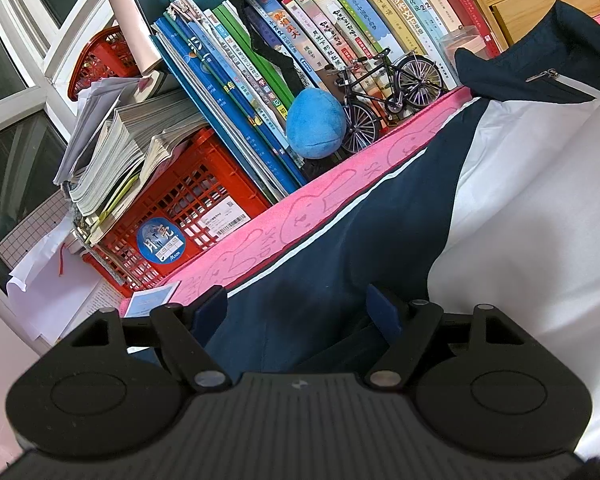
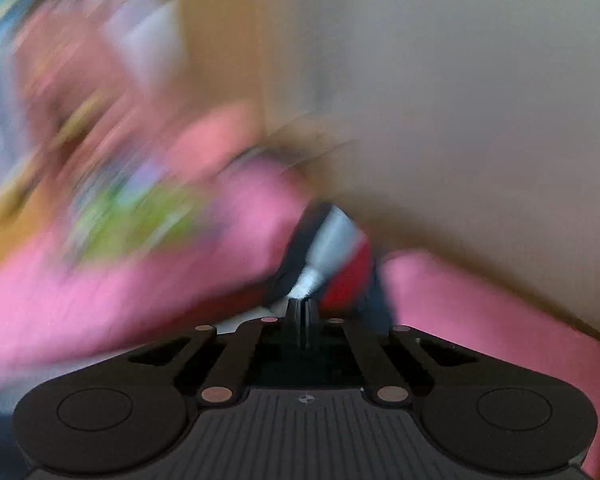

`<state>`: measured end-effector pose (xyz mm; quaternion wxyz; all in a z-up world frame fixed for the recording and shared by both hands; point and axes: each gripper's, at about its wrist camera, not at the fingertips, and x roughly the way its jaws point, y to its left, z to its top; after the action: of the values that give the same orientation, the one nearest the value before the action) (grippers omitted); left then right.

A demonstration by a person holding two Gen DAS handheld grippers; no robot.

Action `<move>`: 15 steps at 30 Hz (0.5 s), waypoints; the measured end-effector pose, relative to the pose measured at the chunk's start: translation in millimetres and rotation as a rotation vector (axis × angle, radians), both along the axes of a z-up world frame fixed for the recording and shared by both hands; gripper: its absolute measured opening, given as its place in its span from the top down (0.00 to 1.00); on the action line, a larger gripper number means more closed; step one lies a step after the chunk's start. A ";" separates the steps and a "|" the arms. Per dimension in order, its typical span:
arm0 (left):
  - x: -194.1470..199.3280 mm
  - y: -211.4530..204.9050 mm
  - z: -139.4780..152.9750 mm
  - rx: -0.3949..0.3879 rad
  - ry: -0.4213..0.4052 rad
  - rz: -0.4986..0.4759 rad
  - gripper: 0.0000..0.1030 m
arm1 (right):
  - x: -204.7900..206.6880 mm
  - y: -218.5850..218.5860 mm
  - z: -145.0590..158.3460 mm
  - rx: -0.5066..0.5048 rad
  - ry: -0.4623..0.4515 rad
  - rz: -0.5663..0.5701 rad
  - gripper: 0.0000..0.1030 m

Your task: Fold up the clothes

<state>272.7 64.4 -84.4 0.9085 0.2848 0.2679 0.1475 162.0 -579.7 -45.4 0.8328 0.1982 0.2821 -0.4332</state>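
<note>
Jacket (image 1: 380, 216), navy and white, is spread over the pink towel (image 1: 300, 208) beside books (image 1: 260, 80), left gripper (image 1: 300, 308) fingers wide above it, right gripper (image 2: 302, 308) fingers pinched on a blurred fabric edge (image 2: 324, 248), which might be lost if jerked.

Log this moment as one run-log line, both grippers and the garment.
left gripper: open over navy-and-white jacket | right gripper: shut on jacket fabric, view motion-blurred | surface: pink towel
</note>
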 end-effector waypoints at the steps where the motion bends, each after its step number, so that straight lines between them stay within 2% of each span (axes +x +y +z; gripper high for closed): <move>1: 0.0 0.0 0.0 0.000 0.000 0.000 0.25 | -4.7 8.2 7.9 -0.106 0.019 -0.018 0.80; 2: -0.1 0.0 0.0 0.000 0.000 0.000 0.25 | -9.5 16.4 15.8 -0.213 0.038 -0.035 0.67; 3: -0.1 0.0 -0.1 0.001 0.000 0.000 0.25 | -13.4 25.0 22.3 -0.291 0.052 -0.026 0.59; 4: -0.1 -0.1 -0.1 0.001 -0.001 0.001 0.25 | -15.9 34.4 26.3 -0.320 0.057 0.029 0.49; 6: -0.2 -0.1 -0.1 0.001 -0.001 0.001 0.25 | -20.6 53.0 33.3 -0.318 0.023 0.125 0.49; 9: -1.8 0.5 2.7 -0.002 -0.001 -0.010 0.25 | -19.1 84.9 41.6 -0.233 -0.081 0.326 0.48; 15: -5.8 1.9 9.7 -0.010 -0.002 -0.038 0.24 | 31.8 204.7 40.5 -0.139 -0.106 0.854 0.45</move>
<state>266.9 66.3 -74.8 0.9128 0.2850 0.2622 0.1293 193.8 -375.0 -4.9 0.9619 0.0290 0.2659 -0.0573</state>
